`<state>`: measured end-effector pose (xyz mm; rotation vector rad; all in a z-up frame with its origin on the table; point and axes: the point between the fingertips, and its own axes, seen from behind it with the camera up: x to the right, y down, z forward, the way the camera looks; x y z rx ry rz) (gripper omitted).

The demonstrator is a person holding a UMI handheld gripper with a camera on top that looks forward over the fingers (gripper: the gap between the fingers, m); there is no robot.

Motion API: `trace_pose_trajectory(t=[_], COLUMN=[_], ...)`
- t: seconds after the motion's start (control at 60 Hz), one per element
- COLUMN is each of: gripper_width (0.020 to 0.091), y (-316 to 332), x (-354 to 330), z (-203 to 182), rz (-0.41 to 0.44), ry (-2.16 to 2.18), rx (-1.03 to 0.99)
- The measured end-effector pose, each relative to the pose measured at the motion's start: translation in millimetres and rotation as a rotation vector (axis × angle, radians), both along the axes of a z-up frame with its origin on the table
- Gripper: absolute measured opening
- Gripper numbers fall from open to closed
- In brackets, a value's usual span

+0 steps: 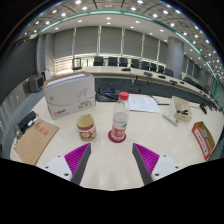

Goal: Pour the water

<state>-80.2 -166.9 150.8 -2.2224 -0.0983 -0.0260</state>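
Observation:
A clear plastic bottle (120,117) with a red cap and red label stands upright on the pale table (110,165), on a red coaster. To its left stands a short jar (87,126) with a light lid and brownish contents. My gripper (111,160) is open, its two magenta pads (79,157) spread wide above bare tabletop. Both bottle and jar are beyond the fingertips, apart from them. Nothing is between the fingers.
A white box (69,95) lies behind the jar. A brown paper bag (36,139) sits left, a red packet (203,139) right. Papers and a dark bag (108,93) lie farther back. Rows of desks and chairs fill the room beyond.

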Motion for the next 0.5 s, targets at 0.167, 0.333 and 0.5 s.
trace_pose_trajectory(t=[0.167, 0.333, 0.5], gripper_width=[0.0859, 0.0859, 0.0860], y=[-74, -115, -133], x=[-28, -51, -60], z=[27, 38, 47], rz=[-0.006, -0.002, -0.014], ry=[-0.040, -0.035, -0.042], rx=[-0.002, 0.004, 0.015])
